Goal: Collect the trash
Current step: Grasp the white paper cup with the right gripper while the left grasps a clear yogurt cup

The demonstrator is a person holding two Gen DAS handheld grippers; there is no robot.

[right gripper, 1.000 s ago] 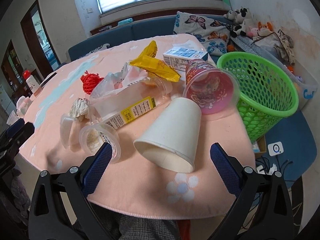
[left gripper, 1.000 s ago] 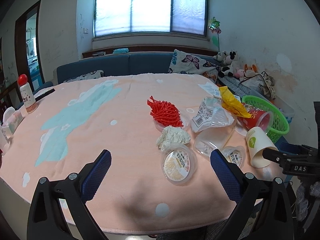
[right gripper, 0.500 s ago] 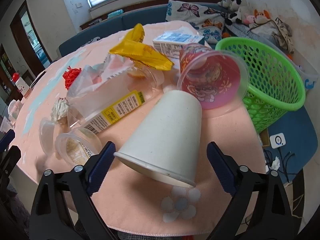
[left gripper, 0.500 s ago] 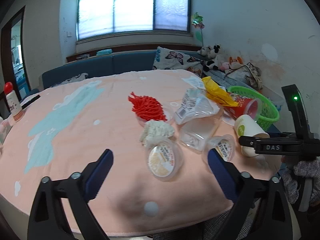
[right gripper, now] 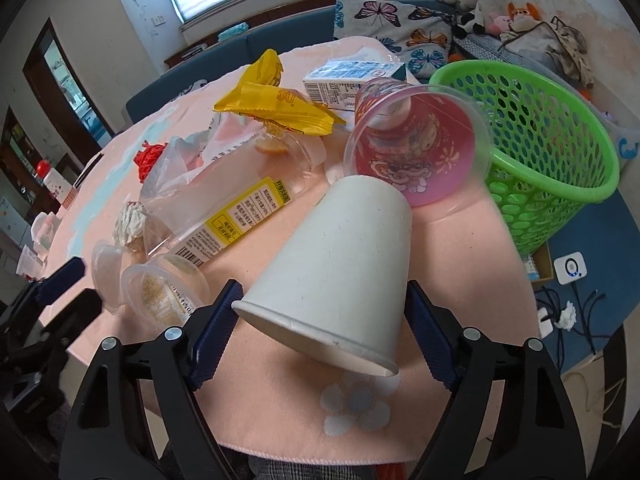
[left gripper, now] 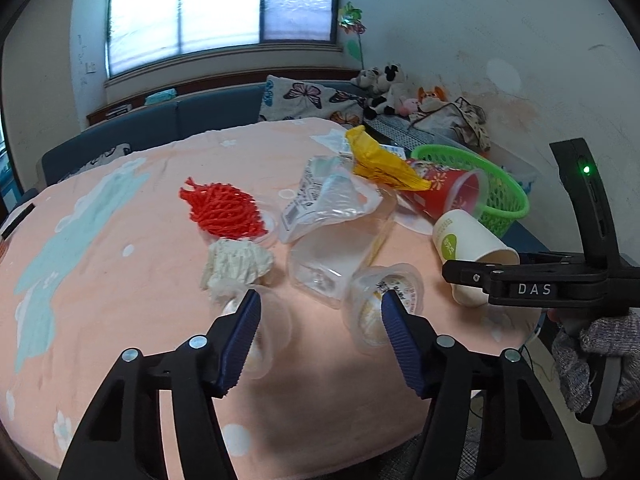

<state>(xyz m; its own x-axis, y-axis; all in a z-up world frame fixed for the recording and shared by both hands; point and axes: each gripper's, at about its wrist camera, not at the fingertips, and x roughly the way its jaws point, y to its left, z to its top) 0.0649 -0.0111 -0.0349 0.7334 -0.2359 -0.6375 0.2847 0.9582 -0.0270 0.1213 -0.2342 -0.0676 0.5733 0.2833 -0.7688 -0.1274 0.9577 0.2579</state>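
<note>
Trash lies on a pink-clothed table. A white paper cup (right gripper: pixel 336 264) lies on its side between the open fingers of my right gripper (right gripper: pixel 320 312); it also shows in the left wrist view (left gripper: pixel 468 252). My left gripper (left gripper: pixel 316 320) is open, with a clear pudding cup (left gripper: pixel 260 332) at its left finger and another pudding cup (left gripper: pixel 384 300) at its right finger. A red plastic cup (right gripper: pixel 416 144), a yellow wrapper (right gripper: pixel 276 108), a clear bottle (right gripper: pixel 224 216), a red net (left gripper: pixel 224 212) and crumpled tissue (left gripper: pixel 236 264) lie beyond. A green basket (right gripper: pixel 560 148) stands at the table's right edge.
A milk carton (right gripper: pixel 352 80) lies behind the red cup. A blue sofa (left gripper: pixel 160 120) with a butterfly pillow and soft toys lines the far wall. Cables and a white device (right gripper: pixel 570 272) lie on the floor at the right.
Both grippers have moved forward into the trash. The right gripper's fingers now flank the paper cup. The left gripper has narrowed and reached the pudding cups.
</note>
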